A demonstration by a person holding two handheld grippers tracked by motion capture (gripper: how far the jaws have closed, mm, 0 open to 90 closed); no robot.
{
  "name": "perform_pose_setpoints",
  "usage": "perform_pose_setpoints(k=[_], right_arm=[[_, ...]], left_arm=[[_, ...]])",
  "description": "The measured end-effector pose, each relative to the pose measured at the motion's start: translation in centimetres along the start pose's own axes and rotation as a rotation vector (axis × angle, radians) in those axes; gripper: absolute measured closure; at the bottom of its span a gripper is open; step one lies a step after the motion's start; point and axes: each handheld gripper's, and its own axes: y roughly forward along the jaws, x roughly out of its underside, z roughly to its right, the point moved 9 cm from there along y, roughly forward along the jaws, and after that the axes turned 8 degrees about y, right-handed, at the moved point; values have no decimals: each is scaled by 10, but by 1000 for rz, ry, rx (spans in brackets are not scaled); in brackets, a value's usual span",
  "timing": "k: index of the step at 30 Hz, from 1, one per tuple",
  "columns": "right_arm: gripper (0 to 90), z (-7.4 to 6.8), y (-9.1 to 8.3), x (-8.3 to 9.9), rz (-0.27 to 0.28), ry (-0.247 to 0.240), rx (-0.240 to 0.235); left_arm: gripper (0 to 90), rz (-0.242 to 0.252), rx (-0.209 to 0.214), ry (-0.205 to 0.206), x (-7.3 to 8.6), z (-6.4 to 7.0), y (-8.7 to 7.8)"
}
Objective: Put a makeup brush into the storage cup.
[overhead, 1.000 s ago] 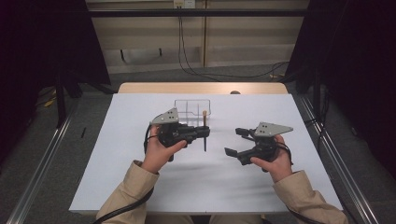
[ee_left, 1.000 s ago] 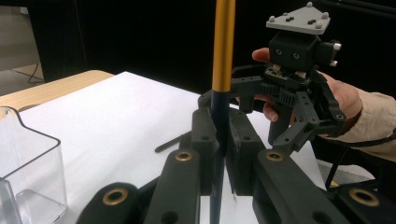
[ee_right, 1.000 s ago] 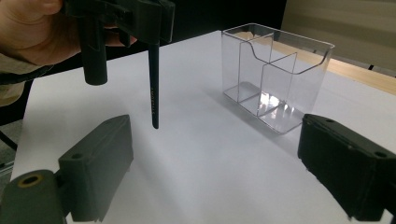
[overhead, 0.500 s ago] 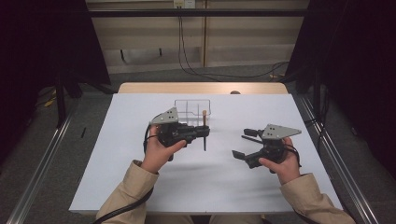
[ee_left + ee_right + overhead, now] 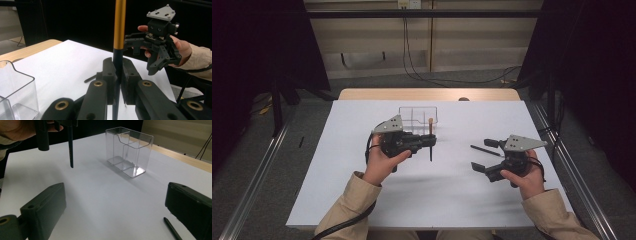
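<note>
My left claw [image 5: 430, 141] clamps a pen [image 5: 119, 30], upright, orange end up, dark tip down, held above the bench [image 5: 362, 200] just in front of the clear box [image 5: 418, 118]. My right claw [image 5: 481, 156], well right of the box, gapes wide with nothing in it. A second dark pen [image 5: 485, 150] lies flat beside it.

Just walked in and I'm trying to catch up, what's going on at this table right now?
A person holds a gripper in each hand over a white table. The left gripper is shut on a pen with a gold upper barrel, held upright above the sheet near a clear plastic organizer, not yet in it. The right gripper is open and holds nothing; a second, dark pen lies flat on the table just beside it.
</note>
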Motion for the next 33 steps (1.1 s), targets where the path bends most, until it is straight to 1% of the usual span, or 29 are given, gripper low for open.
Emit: perform_pose_setpoints(k=[2,5,12,21,28,33], right_arm=[[27,3,-3,2,-5,-4,10],[28,7,-8,4,-4,6,18],[27,14,-17,8,-3,10,40],[27,19,-25,11,0,7,56],[27,23,-32,15,1,17,69],[27,24,-35,16,6,15,73]], left_arm=[[833,1,-2,2,-1,0,0],[833,8,-5,2,-2,0,-1],[833,3,-5,2,0,-1,-1],[833,6,-6,3,0,-2,-1],[833,10,-13,3,-1,-3,-3],[833,11,-15,8,-3,-4,-4]])
